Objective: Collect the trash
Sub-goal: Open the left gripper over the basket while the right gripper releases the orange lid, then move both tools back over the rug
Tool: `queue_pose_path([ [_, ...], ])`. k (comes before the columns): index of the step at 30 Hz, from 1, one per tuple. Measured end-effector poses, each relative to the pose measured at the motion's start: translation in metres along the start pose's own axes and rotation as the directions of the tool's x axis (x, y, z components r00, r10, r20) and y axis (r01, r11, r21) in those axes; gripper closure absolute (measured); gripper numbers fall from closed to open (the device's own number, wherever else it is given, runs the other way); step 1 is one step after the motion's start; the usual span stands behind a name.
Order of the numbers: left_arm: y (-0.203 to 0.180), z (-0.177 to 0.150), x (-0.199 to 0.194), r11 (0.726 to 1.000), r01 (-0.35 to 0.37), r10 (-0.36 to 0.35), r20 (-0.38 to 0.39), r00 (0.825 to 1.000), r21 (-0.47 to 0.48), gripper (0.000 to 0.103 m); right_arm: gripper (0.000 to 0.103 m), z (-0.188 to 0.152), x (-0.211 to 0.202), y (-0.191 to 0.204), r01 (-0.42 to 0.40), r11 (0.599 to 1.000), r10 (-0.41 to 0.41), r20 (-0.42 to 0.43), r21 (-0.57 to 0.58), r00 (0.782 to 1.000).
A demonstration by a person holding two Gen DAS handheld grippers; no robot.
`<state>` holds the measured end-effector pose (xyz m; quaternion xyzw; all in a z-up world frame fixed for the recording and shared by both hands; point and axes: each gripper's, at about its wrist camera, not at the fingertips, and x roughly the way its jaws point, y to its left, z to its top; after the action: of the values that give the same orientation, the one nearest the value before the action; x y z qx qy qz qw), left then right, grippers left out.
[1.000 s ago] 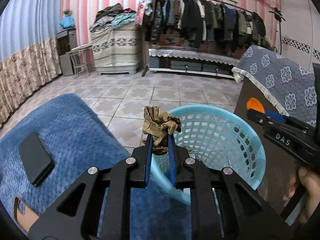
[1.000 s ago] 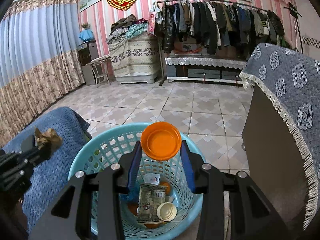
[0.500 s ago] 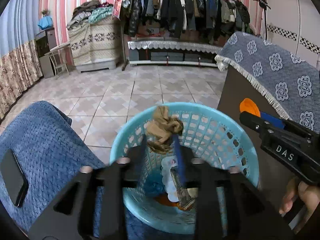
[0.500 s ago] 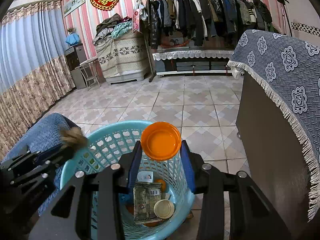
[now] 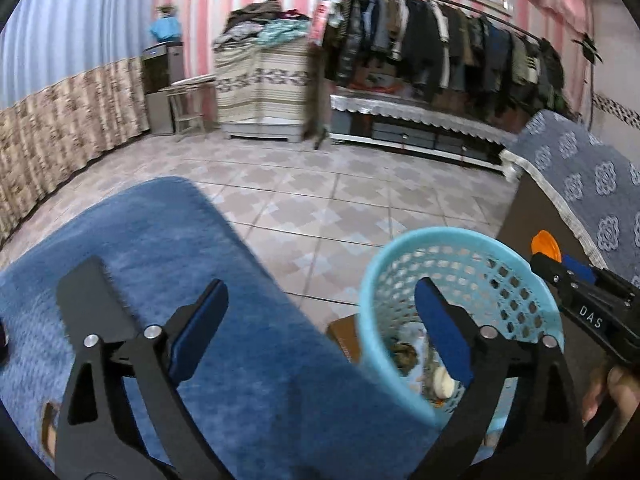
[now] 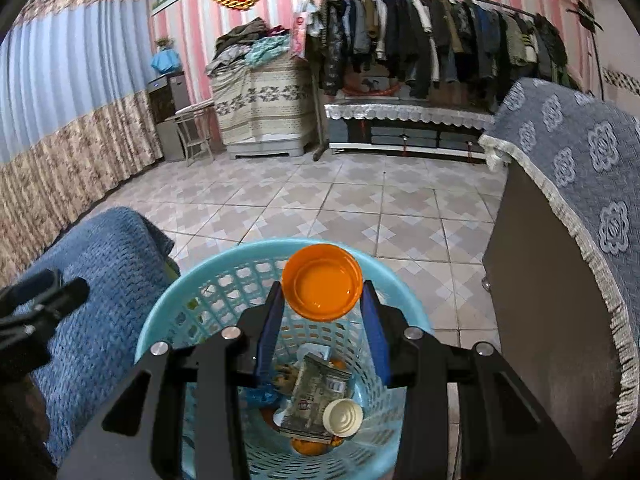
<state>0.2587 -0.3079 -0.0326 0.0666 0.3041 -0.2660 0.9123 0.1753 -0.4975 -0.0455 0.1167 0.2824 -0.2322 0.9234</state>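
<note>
1. My left gripper (image 5: 320, 320) is spread wide with nothing between its blue pads; one finger hangs over the blue blanket (image 5: 160, 248), the other over the basket (image 5: 400, 264).
2. My right gripper (image 6: 322, 334) is clamped on an orange lid (image 6: 322, 286), held just above the basket's rim.
3. The light-blue basket stands on the tiled floor (image 6: 340, 200), between the blanket and a dark cabinet (image 6: 540, 300).
4. Inside the basket lie a brown crumpled wad (image 5: 404, 354), a wrapper (image 6: 316, 394) and a white cap (image 6: 343, 417).
5. A black phone (image 5: 94, 302) lies on the blanket.
</note>
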Motion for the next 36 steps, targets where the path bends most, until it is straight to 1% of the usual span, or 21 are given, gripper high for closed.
queue_pose_path([
  [3,0.016,-0.002,-0.009,0.999,-0.044,0.044,0.003,0.999,-0.011,0.01,0.064,-0.001,0.001,0.016,-0.009,0.999,0.009,-0.012,-0.04,1.0],
  [6,0.028,-0.005,-0.016,0.998,-0.04,0.04,0.004,0.999,-0.054,0.008,0.062,-0.004,0.005,0.02,-0.013,0.999,0.011,-0.036,-0.047,0.999],
  [8,0.033,-0.006,-0.021,0.996,-0.047,0.047,0.006,0.999,-0.071,0.008,0.048,-0.005,0.006,0.02,-0.014,0.999,0.012,-0.051,-0.04,0.999],
  [9,0.035,-0.007,-0.022,0.996,-0.05,0.051,0.008,0.999,-0.077,0.008,0.035,-0.006,0.007,0.019,-0.006,0.999,0.004,-0.054,-0.037,0.999],
  [12,0.038,-0.012,-0.026,0.994,-0.078,0.079,0.01,0.997,-0.071,0.008,0.03,-0.007,0.008,0.018,0.004,1.0,-0.006,-0.066,-0.031,0.998],
  [13,0.038,-0.012,-0.027,0.994,-0.09,0.091,0.013,0.996,-0.067,0.008,0.026,-0.007,0.008,0.016,0.005,1.0,-0.007,-0.065,-0.028,0.998],
  [16,0.039,-0.014,-0.033,0.993,-0.104,0.105,0.019,0.994,-0.065,0.008,0.019,-0.006,0.009,0.017,0.018,0.999,-0.02,-0.063,-0.033,0.998],
  [19,0.044,-0.018,-0.04,0.991,-0.113,0.115,0.026,0.993,-0.073,0.008,0.015,-0.005,0.009,0.02,0.025,0.999,-0.028,-0.059,-0.042,0.998],
  [23,0.056,-0.026,-0.054,0.988,-0.128,0.131,0.031,0.991,-0.086,0.008,0.014,-0.004,0.007,0.028,0.026,0.998,-0.029,-0.056,-0.057,0.998],
  [28,0.077,-0.04,-0.08,0.978,-0.182,0.187,0.037,0.982,-0.104,0.006,0.014,-0.003,-0.005,0.051,0.008,0.993,-0.011,-0.027,-0.114,1.0],
  [31,0.099,-0.051,-0.099,0.962,-0.242,0.248,0.029,0.968,-0.125,0.006,0.011,-0.003,-0.018,0.069,-0.011,0.988,0.011,0.003,-0.155,1.0],
  [33,0.117,-0.059,-0.113,0.949,-0.267,0.273,0.015,0.962,-0.169,0.006,0.01,-0.005,-0.028,0.085,-0.037,0.983,0.042,0.024,-0.181,0.999],
  [35,0.133,-0.066,-0.126,0.936,-0.281,0.29,0.009,0.957,-0.213,0.006,0.009,-0.007,-0.042,0.108,-0.082,0.975,0.094,0.046,-0.208,0.995],
  [36,0.143,-0.072,-0.135,0.925,-0.298,0.308,0.006,0.951,-0.235,0.006,0.009,-0.007,-0.046,0.115,-0.097,0.972,0.11,0.051,-0.216,0.993],
])
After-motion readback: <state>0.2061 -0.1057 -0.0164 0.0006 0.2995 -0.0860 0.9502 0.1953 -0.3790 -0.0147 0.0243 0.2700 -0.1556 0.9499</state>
